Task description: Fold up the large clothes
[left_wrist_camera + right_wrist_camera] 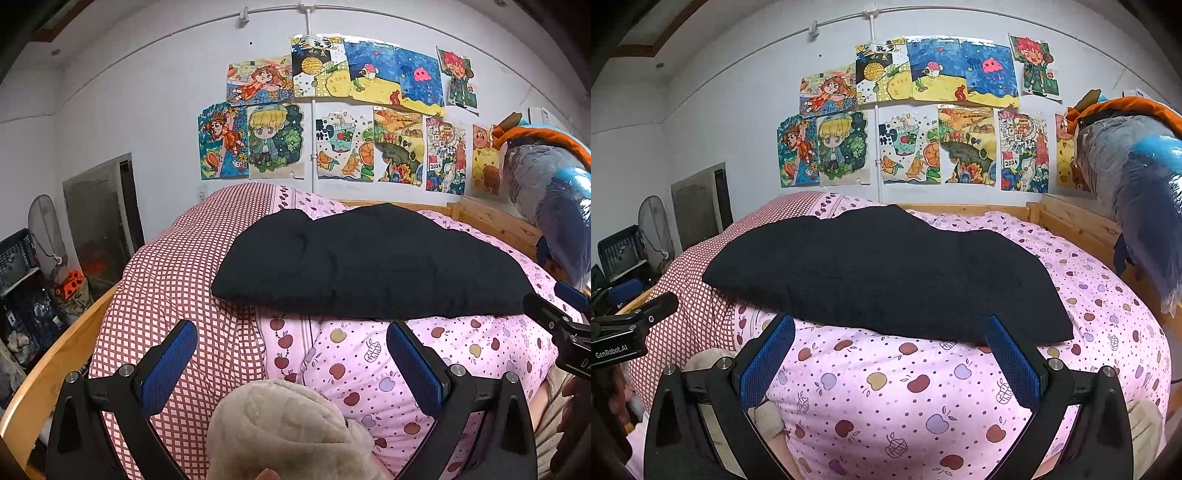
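A black garment (369,262) lies folded in a flat wide shape on the pink apple-print quilt (424,354) of the bed; it also shows in the right wrist view (886,273). My left gripper (291,332) is open and empty, just short of the garment's near edge. My right gripper (891,328) is open and empty, its fingertips at the garment's near edge. The right gripper shows at the right edge of the left wrist view (561,317). The left gripper shows at the left edge of the right wrist view (631,325).
A red checked quilt (166,295) lies left of the pink one. A beige fleece sleeve (280,432) is below the left gripper. The wooden bed frame (55,369) rims the bed. Bagged bedding (1137,177) is stacked at the right. A fan and crates (646,236) stand at the left.
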Motion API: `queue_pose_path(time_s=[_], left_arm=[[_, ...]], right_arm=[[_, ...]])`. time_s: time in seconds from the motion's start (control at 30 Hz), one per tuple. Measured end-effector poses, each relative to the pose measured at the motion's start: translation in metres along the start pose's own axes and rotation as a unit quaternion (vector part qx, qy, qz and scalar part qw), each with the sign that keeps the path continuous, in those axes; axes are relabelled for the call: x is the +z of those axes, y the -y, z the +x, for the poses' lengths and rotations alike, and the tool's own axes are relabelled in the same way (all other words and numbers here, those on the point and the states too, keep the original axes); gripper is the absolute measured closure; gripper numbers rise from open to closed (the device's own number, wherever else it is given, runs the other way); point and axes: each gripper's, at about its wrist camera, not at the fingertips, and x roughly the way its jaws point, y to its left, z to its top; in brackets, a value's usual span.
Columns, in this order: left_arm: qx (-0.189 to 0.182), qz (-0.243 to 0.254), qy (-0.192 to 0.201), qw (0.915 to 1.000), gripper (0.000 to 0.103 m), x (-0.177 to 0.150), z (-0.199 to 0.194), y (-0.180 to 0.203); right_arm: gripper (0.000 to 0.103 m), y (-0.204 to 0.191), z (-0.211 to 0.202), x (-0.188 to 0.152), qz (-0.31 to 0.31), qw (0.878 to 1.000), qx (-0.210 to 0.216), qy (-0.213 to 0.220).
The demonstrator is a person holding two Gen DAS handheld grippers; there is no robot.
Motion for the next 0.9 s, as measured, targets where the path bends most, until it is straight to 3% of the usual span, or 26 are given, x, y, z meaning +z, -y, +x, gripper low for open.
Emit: queue_pose_path(time_s=[0.9], left_arm=[[0.000, 0.002, 0.000, 1.0000, 0.000, -0.0001, -0.0009, 0.0013]], right_arm=[[0.002, 0.0022, -0.0002, -0.0016, 0.004, 1.000, -0.003, 0.000]])
